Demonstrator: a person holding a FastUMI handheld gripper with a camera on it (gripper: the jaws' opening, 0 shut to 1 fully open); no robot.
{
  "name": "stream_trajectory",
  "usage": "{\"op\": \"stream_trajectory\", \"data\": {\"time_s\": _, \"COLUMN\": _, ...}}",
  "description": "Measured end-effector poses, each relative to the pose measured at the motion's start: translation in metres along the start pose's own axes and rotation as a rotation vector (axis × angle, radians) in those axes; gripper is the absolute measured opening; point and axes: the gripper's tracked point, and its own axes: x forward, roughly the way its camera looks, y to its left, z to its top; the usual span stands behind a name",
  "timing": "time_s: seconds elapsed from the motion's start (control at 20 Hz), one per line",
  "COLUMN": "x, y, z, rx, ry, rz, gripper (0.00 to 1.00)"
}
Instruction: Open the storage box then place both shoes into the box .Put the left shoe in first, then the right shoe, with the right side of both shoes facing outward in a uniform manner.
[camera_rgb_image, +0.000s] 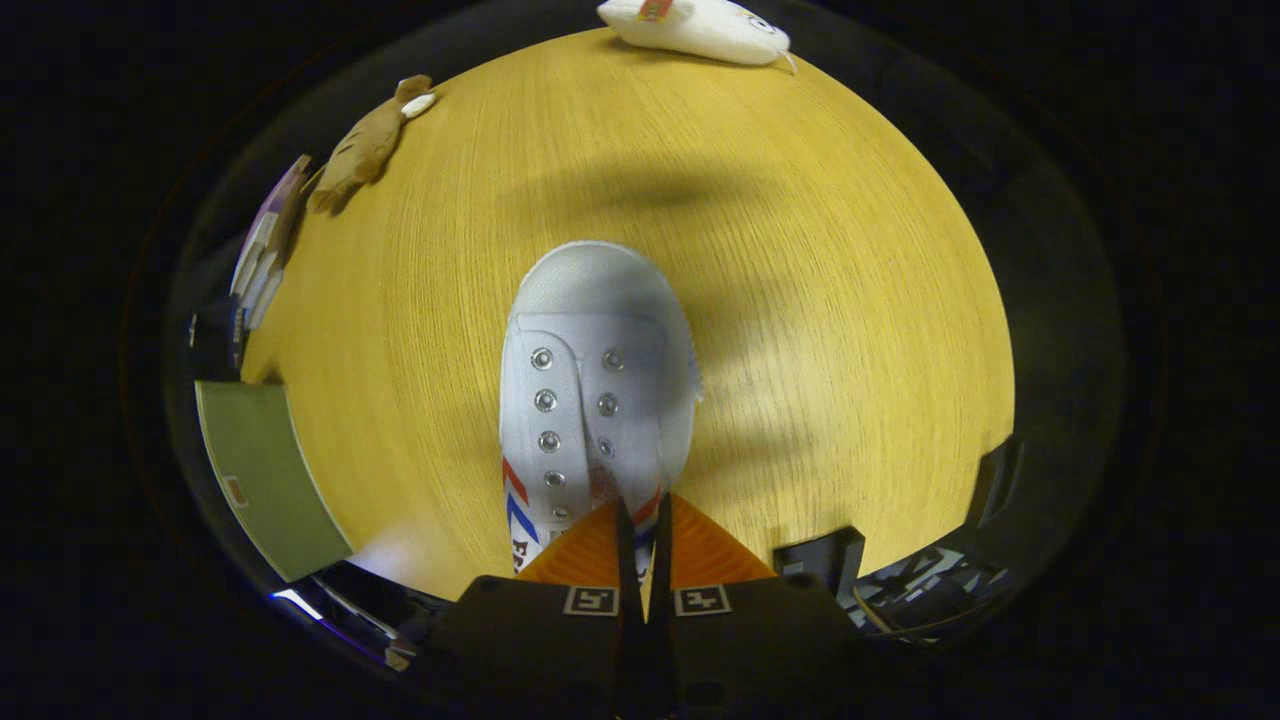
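Observation:
A white canvas shoe (590, 350) with metal eyelets and red and blue stripes on its side points away from me, toe forward, over the yellow wooden table (820, 280). My gripper (643, 522) is shut on the shoe's rear opening edge, with only a thin slit between the fingers (700, 550). The heel end is hidden under the fingers. A soft shadow lies on the table beyond and to the right of the toe, so the shoe looks lifted off the wood.
A brown plush toy (368, 148) lies at the table's far left edge and a white plush toy (700, 28) at the far edge. A green flat panel (265, 480) sits left of the fingers, a stack of flat items (265, 250) beyond it. A dark block (820, 558) is just right of the fingers.

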Motion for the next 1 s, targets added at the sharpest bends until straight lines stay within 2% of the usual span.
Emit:
{"op": "stream_trajectory", "data": {"time_s": 0.15, "x": -0.011, "y": 0.011, "z": -0.001, "rx": 0.091, "ry": -0.017, "rz": 0.131, "gripper": 0.05}}
{"op": "stream_trajectory", "data": {"time_s": 0.45, "x": -0.051, "y": 0.055, "z": 0.001, "rx": 0.040, "ry": -0.063, "rz": 0.197, "gripper": 0.05}}
{"op": "stream_trajectory", "data": {"time_s": 0.65, "x": -0.090, "y": 0.116, "z": -0.002, "rx": -0.056, "ry": -0.077, "rz": 0.251, "gripper": 0.05}}
{"op": "stream_trajectory", "data": {"time_s": 1.0, "x": -0.147, "y": 0.262, "z": -0.026, "rx": -0.219, "ry": -0.076, "rz": 0.351, "gripper": 0.05}}
